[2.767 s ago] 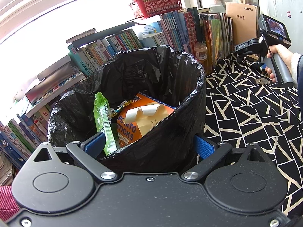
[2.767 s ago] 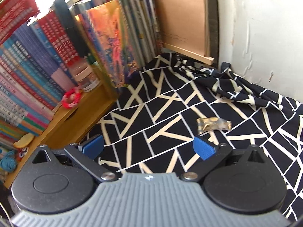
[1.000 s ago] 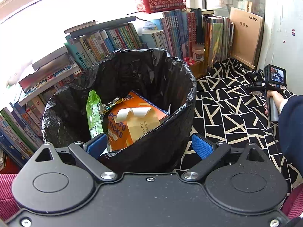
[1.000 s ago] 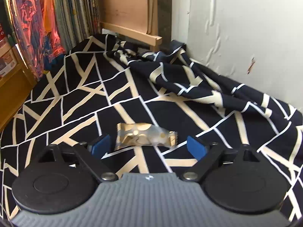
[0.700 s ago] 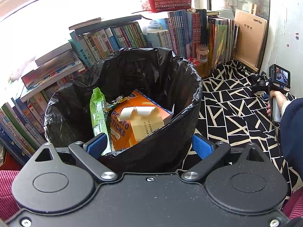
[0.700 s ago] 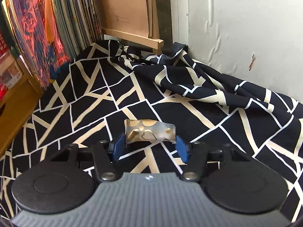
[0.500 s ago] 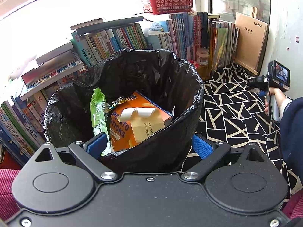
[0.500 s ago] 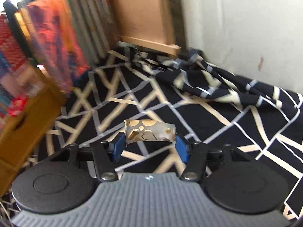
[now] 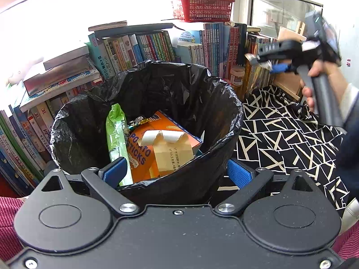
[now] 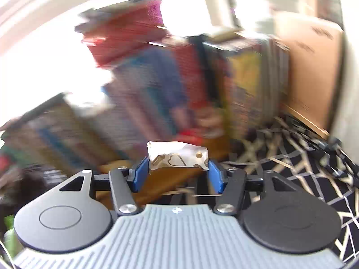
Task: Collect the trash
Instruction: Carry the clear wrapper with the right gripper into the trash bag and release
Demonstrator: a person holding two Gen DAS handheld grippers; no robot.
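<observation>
A black-bagged trash bin (image 9: 224, 121) fills the left wrist view, holding an orange potato-sticks box (image 9: 143, 154), a green wrapper (image 9: 115, 130) and paper scraps. My left gripper (image 9: 176, 172) hangs open just over the bin's near rim, gripping nothing. A small silver wrapper (image 10: 177, 157) with heart prints is pinched between the blue pads (image 10: 140, 174) of my right gripper (image 10: 177, 168), which is shut on it. From the left wrist view that right gripper (image 9: 269, 65) is up in the air to the right of the bin, the wrapper (image 9: 252, 58) sticking out of it.
Rows of books (image 9: 145, 49) line shelves behind the bin, with a red basket (image 9: 202, 11) on top. A black cloth with cream lines (image 9: 280, 134) covers the surface at right. A person's hand (image 9: 320, 78) holds the right gripper's handle. The right wrist view is motion-blurred.
The right gripper closed on the wrapper lying on the cloth, then lifted it and swung left toward the books. The left gripper stayed at the bin.
</observation>
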